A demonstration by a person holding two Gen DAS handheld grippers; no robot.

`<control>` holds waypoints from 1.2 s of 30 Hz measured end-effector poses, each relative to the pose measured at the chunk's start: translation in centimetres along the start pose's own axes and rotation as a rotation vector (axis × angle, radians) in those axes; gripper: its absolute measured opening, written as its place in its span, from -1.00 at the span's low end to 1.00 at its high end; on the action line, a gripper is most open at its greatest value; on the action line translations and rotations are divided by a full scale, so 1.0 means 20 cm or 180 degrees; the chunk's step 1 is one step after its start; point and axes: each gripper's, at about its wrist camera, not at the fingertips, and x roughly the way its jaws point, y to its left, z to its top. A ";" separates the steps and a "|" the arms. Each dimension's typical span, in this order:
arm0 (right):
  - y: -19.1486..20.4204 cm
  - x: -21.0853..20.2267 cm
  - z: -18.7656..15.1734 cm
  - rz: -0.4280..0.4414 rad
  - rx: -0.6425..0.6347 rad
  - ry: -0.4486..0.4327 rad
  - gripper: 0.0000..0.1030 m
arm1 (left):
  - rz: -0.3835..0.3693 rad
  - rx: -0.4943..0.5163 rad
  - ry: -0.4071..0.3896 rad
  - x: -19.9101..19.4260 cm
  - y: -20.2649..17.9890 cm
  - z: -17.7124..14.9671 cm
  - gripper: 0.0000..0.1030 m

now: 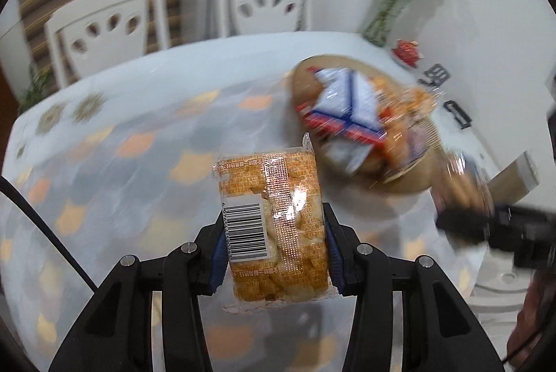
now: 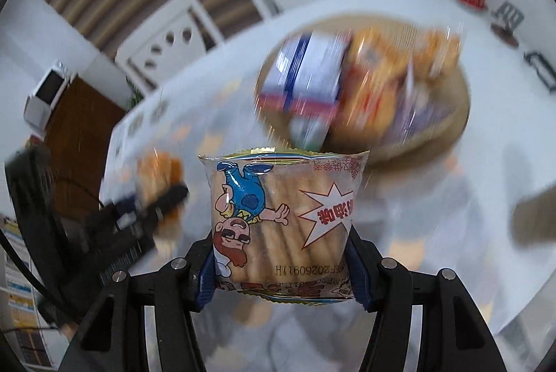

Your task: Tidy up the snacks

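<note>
Above the patterned table [image 1: 121, 128], each tool [image 1: 274, 253] [image 2: 281, 267] grips a snack packet [image 1: 274, 226] [image 2: 281, 222].

Table under a cloth patterned with orange and grey patches [image 1: 146, 142] bears a round tan snack-filled tray [image 1: 422, 179]

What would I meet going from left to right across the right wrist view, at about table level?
The other gripper holding an orange snack pack → the cartoon biscuit packet clamped in this gripper → the round tray piled with snacks, further back → a small black frame at the table's far right.
</note>
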 end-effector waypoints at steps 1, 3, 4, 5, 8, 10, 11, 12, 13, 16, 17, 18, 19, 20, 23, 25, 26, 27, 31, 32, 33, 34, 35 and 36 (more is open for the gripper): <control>-0.02 -0.01 0.05 -0.0010 0.0002 -0.0064 0.16 | -0.0034 0.0043 -0.0012 0.03 -0.06 0.04 -0.16; -0.11 -0.02 0.20 -0.0050 0.0035 -0.0209 0.16 | -0.0090 0.0125 -0.0012 0.08 -0.16 0.11 -0.16; -0.15 -0.02 0.28 -0.0087 0.0065 -0.0274 0.16 | -0.0112 0.0166 -0.0014 0.10 -0.20 0.13 -0.16; -0.18 -0.02 0.34 -0.0120 0.0085 -0.0310 0.16 | -0.0140 0.0219 -0.0020 0.13 -0.26 0.16 -0.16; -0.26 0.01 0.51 -0.0158 0.0146 -0.0353 0.15 | -0.0175 0.0333 0.0010 0.20 -0.36 0.22 -0.16; -0.27 0.07 0.62 -0.0132 0.0198 -0.0370 0.15 | -0.0177 0.0368 0.0041 0.24 -0.40 0.24 -0.16; -0.29 0.09 0.67 -0.0130 0.0223 -0.0383 0.15 | -0.0168 0.0382 0.0052 0.26 -0.42 0.25 -0.16; -0.30 0.10 0.71 -0.0130 0.0249 -0.0392 0.15 | -0.0164 0.0391 0.0056 0.28 -0.43 0.27 -0.16; -0.31 0.12 0.76 -0.0132 0.0276 -0.0388 0.16 | -0.0166 0.0397 0.0062 0.29 -0.44 0.28 -0.16; -0.35 0.16 0.87 -0.0134 0.0335 -0.0366 0.15 | -0.0199 0.0424 0.0078 0.33 -0.47 0.32 -0.16; -0.35 0.20 0.91 -0.0136 0.0347 -0.0355 0.16 | -0.0201 0.0436 0.0078 0.34 -0.49 0.32 -0.16; -0.35 0.21 0.94 -0.0144 0.0343 -0.0346 0.16 | -0.0207 0.0456 0.0077 0.35 -0.50 0.33 -0.16; -0.35 0.23 0.96 -0.0156 0.0330 -0.0338 0.16 | -0.0208 0.0474 0.0074 0.36 -0.51 0.34 -0.16; -0.35 0.25 0.99 -0.0169 0.0310 -0.0330 0.16 | -0.0195 0.0500 0.0065 0.37 -0.53 0.35 -0.16; -0.36 0.33 1.04 -0.0171 0.0254 -0.0280 0.37 | -0.0124 0.0539 0.0039 0.40 -0.56 0.37 -0.05; -0.39 0.37 1.05 -0.0227 0.0272 -0.0193 0.40 | -0.0090 0.0531 0.0043 0.40 -0.55 0.39 0.18; -0.41 0.37 1.04 -0.0214 0.0302 -0.0183 0.40 | -0.0073 0.0524 0.0019 0.40 -0.55 0.38 0.18; -0.42 0.37 1.03 -0.0208 0.0331 -0.0184 0.41 | -0.0075 0.0510 0.0012 0.39 -0.53 0.38 0.19; -0.50 0.36 0.97 -0.0180 0.0475 -0.0152 0.41 | -0.0150 0.0391 0.0027 0.35 -0.47 0.36 0.19; -0.50 0.35 0.95 -0.0172 0.0499 -0.0150 0.41 | -0.0162 0.0371 0.0027 0.35 -0.46 0.36 0.19; -0.51 0.34 0.94 -0.0161 0.0509 -0.0147 0.41 | -0.0170 0.0350 0.0019 0.34 -0.45 0.36 0.19; -0.50 0.33 0.93 -0.0154 0.0506 -0.0140 0.41 | -0.0173 0.0335 0.0007 0.33 -0.44 0.36 0.19; -0.50 0.32 0.92 -0.0159 0.0496 -0.0138 0.41 | -0.0163 0.0331 -0.0003 0.32 -0.43 0.35 0.19; -0.49 0.31 0.90 -0.0175 0.0484 -0.0147 0.41 | -0.0145 0.0335 -0.0014 0.30 -0.42 0.34 0.19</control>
